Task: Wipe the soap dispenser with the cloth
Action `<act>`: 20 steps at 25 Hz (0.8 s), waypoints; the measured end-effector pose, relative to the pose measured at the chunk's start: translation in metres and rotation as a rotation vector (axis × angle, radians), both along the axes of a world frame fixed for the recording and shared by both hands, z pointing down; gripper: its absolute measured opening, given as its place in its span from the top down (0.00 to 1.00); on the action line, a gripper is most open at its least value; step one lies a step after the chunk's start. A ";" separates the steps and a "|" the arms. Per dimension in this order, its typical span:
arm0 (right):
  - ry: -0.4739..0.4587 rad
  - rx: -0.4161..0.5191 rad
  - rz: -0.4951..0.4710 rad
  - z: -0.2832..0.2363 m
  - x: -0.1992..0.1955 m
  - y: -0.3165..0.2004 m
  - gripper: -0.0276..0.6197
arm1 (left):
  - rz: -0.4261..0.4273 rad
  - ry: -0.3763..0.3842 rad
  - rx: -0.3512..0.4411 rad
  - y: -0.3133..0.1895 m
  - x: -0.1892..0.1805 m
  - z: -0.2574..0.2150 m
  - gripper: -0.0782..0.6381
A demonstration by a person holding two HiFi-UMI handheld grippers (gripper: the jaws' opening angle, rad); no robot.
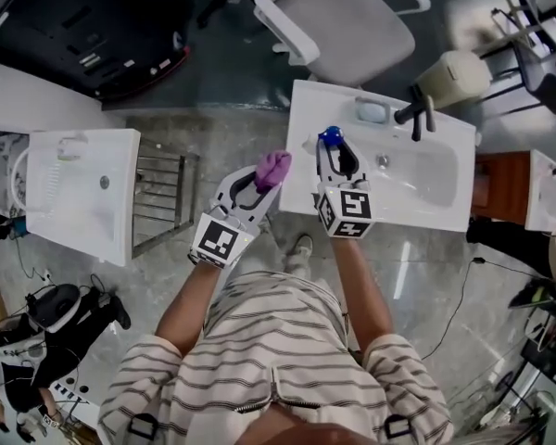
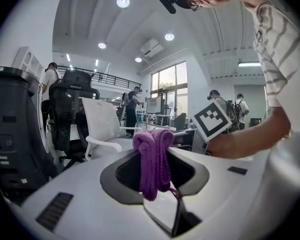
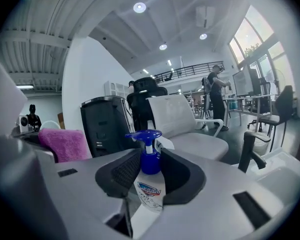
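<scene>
My right gripper (image 1: 334, 152) is shut on the soap dispenser (image 3: 150, 181), a clear bottle with a blue pump top (image 1: 330, 136) and a printed label. It hangs upright between the jaws, over the left part of the white sink (image 1: 445, 207). The purple cloth (image 1: 272, 169) is bunched up in my left gripper (image 1: 262, 182), which is shut on it just left of the sink's edge. In the left gripper view the cloth (image 2: 154, 161) droops between the jaws. The right gripper view shows the cloth (image 3: 65, 144) at the far left, apart from the bottle.
A black faucet (image 1: 417, 114) and a pale soap dish (image 1: 372, 111) stand at the sink's far edge. A white office chair (image 1: 347, 17) is beyond the sink. A second white basin (image 1: 74, 193) lies to the left, with a metal rack (image 1: 162, 193) beside it.
</scene>
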State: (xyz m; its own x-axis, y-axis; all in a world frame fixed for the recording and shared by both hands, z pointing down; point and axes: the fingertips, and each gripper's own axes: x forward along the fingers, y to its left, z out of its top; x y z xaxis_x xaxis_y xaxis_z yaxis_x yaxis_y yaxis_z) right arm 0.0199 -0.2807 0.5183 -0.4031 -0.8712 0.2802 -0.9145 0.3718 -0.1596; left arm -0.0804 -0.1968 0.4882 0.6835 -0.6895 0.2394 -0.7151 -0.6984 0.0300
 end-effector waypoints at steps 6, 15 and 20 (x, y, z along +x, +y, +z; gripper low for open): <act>0.048 -0.015 0.032 0.037 -0.009 -0.035 0.75 | -0.002 0.011 -0.035 -0.010 -0.005 0.015 0.72; 0.092 -0.055 0.039 0.079 -0.016 -0.078 0.75 | 0.018 0.022 -0.082 -0.014 -0.004 0.032 0.72; 0.129 -0.038 0.033 0.085 -0.018 -0.099 0.75 | 0.020 0.044 -0.092 -0.014 -0.001 0.035 0.72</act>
State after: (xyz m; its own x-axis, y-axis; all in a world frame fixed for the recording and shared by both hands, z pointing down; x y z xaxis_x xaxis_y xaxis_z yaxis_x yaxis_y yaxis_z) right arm 0.0021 -0.3795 0.6031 -0.3327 -0.8713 0.3608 -0.9400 0.3371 -0.0528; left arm -0.0818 -0.2108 0.5235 0.7079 -0.6524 0.2707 -0.6979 -0.7051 0.1258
